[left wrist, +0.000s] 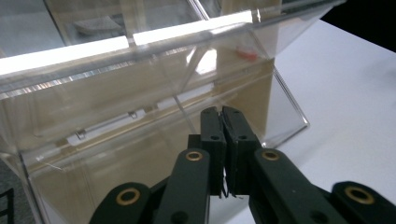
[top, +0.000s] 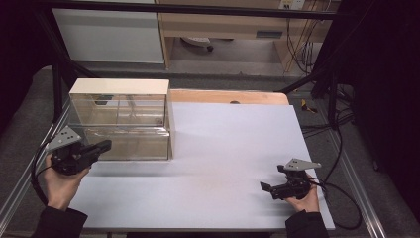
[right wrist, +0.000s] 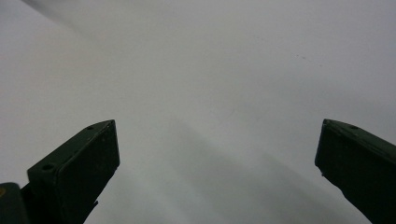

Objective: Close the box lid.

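Note:
A clear acrylic case (top: 121, 121) with a pale wooden top stands at the table's left, its two see-through fronts sloping toward me. My left gripper (top: 105, 146) is held level just in front of the lower front, at the case's left end. In the left gripper view the case (left wrist: 116, 135) rises close ahead, and my left gripper (left wrist: 222, 112) is shut, with its jaws together and nothing between them. A small red thing (left wrist: 246, 53) shows inside near the wooden end wall. My right gripper (top: 266, 187) rests low over the white table sheet (top: 223, 148) at the front right. In its own view my right gripper (right wrist: 217, 140) is open over bare sheet.
The white sheet covers most of the table, with a strip of bare wood (top: 228, 95) at the back. Metal frame rails (top: 364, 198) run along both sides. Cables (top: 341, 198) trail off the right edge. Cabinets and a black frame stand beyond the table.

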{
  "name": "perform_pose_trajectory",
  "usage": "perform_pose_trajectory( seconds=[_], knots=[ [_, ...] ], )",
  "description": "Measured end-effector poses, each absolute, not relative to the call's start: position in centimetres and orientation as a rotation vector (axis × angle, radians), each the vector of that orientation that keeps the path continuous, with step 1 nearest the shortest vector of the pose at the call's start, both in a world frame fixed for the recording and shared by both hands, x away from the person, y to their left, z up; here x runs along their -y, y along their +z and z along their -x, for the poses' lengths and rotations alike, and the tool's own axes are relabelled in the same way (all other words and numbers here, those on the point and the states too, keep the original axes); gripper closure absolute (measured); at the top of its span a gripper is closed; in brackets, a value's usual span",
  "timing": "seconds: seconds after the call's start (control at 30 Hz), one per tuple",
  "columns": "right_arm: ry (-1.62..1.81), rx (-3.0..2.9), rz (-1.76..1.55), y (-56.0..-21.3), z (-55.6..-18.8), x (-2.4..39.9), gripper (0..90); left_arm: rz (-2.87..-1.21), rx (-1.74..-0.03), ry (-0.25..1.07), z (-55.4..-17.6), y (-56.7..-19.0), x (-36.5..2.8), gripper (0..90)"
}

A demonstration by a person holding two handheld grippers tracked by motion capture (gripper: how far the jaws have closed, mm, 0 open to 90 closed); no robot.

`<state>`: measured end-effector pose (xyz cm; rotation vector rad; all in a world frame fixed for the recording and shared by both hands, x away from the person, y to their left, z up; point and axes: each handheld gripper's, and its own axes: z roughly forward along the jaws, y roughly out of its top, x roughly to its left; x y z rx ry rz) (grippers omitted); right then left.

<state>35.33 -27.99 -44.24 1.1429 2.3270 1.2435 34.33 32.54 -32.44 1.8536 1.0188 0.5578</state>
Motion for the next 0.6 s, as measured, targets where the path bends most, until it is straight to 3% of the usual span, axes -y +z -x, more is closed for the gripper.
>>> perform_pose_trajectory(
  seconds=[0.2,0.6],
  knots=[
    [1.244,-2.329,-1.152,-44.3,-35.3,27.9,0.5,-1.88,-1.019,0.52,-33.7,-34.4,-32.3,77.6],
    [1.244,-2.329,-1.151,-44.3,-35.2,27.9,0.5,-1.935,-1.026,0.444,-33.0,-37.9,-31.8,52.7]
  ],
)
